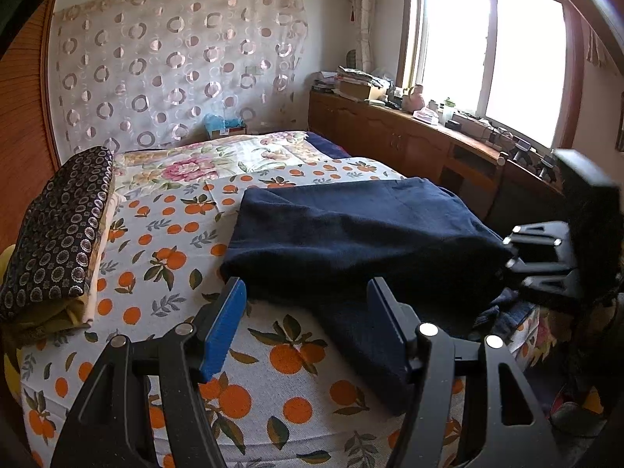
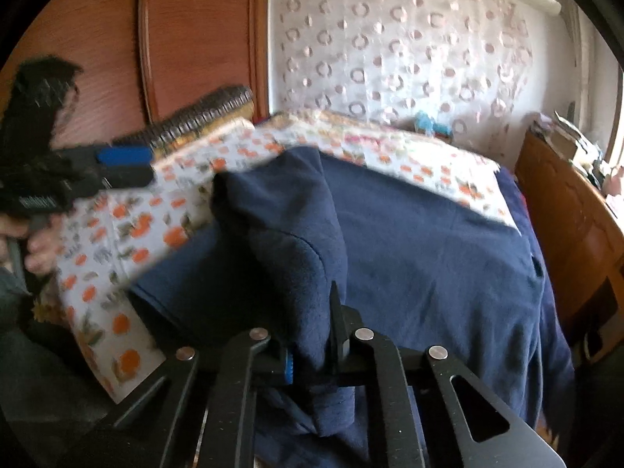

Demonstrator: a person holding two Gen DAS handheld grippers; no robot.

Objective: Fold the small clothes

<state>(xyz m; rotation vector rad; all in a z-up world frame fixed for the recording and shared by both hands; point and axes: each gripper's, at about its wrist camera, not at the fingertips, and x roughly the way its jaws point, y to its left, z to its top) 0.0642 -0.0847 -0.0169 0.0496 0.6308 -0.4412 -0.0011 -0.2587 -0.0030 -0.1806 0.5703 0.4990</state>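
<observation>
My right gripper point(image 2: 312, 347) pinches a fold of the navy garment point(image 2: 429, 241) on the bed point(image 1: 163, 234); my left gripper point(image 1: 308, 312) hangs spread beside it.

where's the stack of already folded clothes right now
In the left wrist view the folded stack sits at the left edge of the orange-print bedsheet, left of the navy garment and beside the wooden panel.
</observation>
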